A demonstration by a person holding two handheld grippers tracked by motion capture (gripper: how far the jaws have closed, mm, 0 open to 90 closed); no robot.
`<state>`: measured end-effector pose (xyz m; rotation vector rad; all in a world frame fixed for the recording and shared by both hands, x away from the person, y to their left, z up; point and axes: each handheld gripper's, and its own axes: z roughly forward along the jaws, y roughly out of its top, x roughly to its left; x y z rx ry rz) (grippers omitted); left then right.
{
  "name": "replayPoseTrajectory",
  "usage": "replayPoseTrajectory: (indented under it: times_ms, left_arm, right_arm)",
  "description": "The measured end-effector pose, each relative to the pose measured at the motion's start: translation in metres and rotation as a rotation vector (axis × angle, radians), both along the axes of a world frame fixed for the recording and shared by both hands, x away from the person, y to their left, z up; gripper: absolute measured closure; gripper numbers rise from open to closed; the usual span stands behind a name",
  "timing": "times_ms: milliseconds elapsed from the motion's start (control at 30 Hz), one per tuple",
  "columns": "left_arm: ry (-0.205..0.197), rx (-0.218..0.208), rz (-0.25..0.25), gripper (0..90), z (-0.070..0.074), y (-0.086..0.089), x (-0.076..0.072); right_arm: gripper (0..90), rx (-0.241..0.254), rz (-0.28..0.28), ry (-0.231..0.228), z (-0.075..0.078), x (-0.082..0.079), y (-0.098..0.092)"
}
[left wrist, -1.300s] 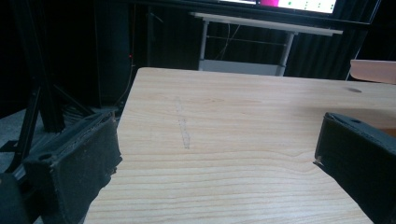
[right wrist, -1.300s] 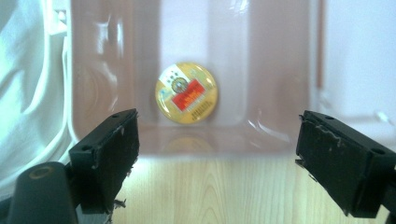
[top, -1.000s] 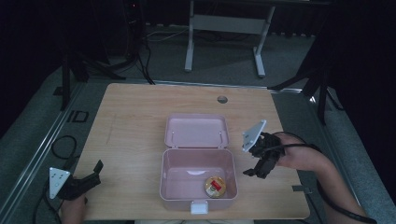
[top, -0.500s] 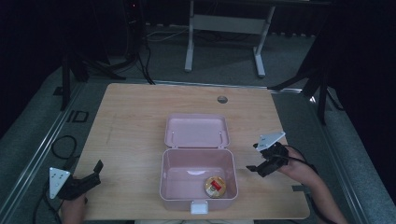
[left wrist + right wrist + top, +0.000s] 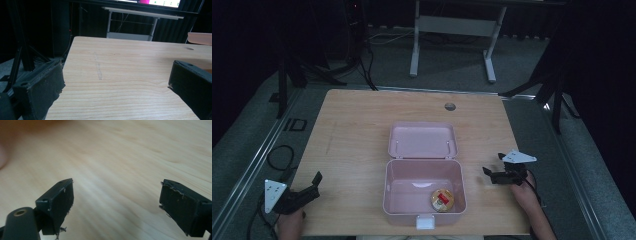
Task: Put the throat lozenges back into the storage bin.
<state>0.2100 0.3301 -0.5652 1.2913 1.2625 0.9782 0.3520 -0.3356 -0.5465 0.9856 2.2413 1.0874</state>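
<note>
The right hand-held gripper [image 5: 495,166] is hovering low near the counter's [image 5: 362,130] right edge, level with the front half of the pink box [image 5: 424,192], its jaws pointing left toward the box and spread wide with nothing between them; the right hand [image 5: 524,187] is reaching in from the front right corner. Since the earlier frames it has been dropping back and outward, away from the box's side, with its grey plate now lying flatter. The left hand-held gripper [image 5: 312,187] is resting at the front left corner, jaws likewise released and empty, unchanged in place. The box is sitting at the middle of the front edge, lid [image 5: 422,140] thrown back, a small round tin [image 5: 442,199] lying in its front right corner.
</note>
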Motion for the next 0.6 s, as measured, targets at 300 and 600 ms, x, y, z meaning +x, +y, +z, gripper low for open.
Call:
replayPoseTrajectory:
  times_ms: [300, 600]
  left_arm:
    - [0.001, -0.001, -0.002, 0.3, 0.0, 0.0, 0.0]
    - [0.002, -0.003, -0.003, 0.3, 0.0, 0.0, 0.0]
  right_arm:
    - [12.0, 0.031, -0.124, -0.009, -0.005, 0.001, -0.017]
    - [12.0, 0.108, -0.278, -0.042, -0.005, 0.004, -0.035]
